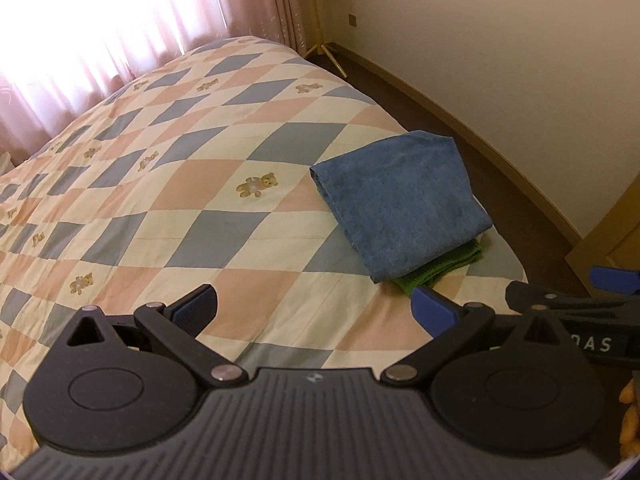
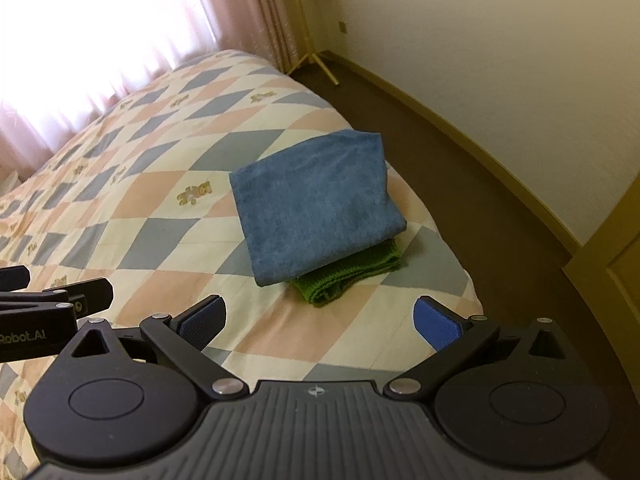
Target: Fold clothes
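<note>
A folded blue cloth lies on top of a folded green cloth near the right edge of the bed. Only the green cloth's near edge shows. My left gripper is open and empty, hovering over the quilt short of and left of the stack. My right gripper is open and empty, just in front of the stack. The right gripper shows at the right edge of the left wrist view, and the left gripper at the left edge of the right wrist view.
The bed carries a quilt of pink, blue and cream diamonds with small bears. Pink curtains hang behind it. Dark floor runs along the right side to a cream wall. A yellow stand is in the corner.
</note>
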`<state>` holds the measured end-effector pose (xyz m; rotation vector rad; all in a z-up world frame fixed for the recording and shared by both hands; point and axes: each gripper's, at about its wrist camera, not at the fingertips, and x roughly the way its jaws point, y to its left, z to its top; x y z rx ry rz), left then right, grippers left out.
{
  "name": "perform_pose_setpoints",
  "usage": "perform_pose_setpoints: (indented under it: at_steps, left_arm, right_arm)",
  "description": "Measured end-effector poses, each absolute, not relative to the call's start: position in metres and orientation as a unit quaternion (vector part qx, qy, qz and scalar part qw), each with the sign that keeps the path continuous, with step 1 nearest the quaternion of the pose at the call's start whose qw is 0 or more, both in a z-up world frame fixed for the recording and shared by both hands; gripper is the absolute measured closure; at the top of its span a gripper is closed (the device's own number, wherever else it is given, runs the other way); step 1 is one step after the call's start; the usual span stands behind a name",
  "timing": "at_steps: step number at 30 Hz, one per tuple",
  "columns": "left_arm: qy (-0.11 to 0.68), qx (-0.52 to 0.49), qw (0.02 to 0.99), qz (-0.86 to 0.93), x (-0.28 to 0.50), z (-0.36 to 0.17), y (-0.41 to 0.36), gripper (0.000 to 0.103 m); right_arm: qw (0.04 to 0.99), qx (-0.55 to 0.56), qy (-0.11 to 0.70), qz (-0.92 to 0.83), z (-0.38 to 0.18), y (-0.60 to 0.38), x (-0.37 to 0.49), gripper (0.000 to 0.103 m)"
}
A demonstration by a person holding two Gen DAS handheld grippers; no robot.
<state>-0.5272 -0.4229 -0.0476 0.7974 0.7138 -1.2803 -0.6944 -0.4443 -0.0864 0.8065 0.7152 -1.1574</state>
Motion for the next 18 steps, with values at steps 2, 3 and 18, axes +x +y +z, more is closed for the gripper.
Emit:
perform_pose_setpoints:
  at_steps: [2, 3, 18]
  left_arm:
    - [0.323, 0.354, 0.67, -0.566, -0.529, -0.049, -0.43, 0.001]
    - [0.327, 0.355, 0.669, -0.566, -0.529, -0.051, -0.434, 0.001]
    - [0.359, 0.365, 0.661, -0.548, -0.545, -0.071, -0.484, 0.001]
  right_arm:
    - [0.705, 0.361, 0.328, -0.515, -0.089, -0.454, -0.695, 0.0]
    - [0.705, 0.361, 0.332, -0.513, -0.091, -0.459, -0.695, 0.0]
    - [0.696, 0.374, 0.371, -0.488, -0.119, -0.508, -0.707, 0.0]
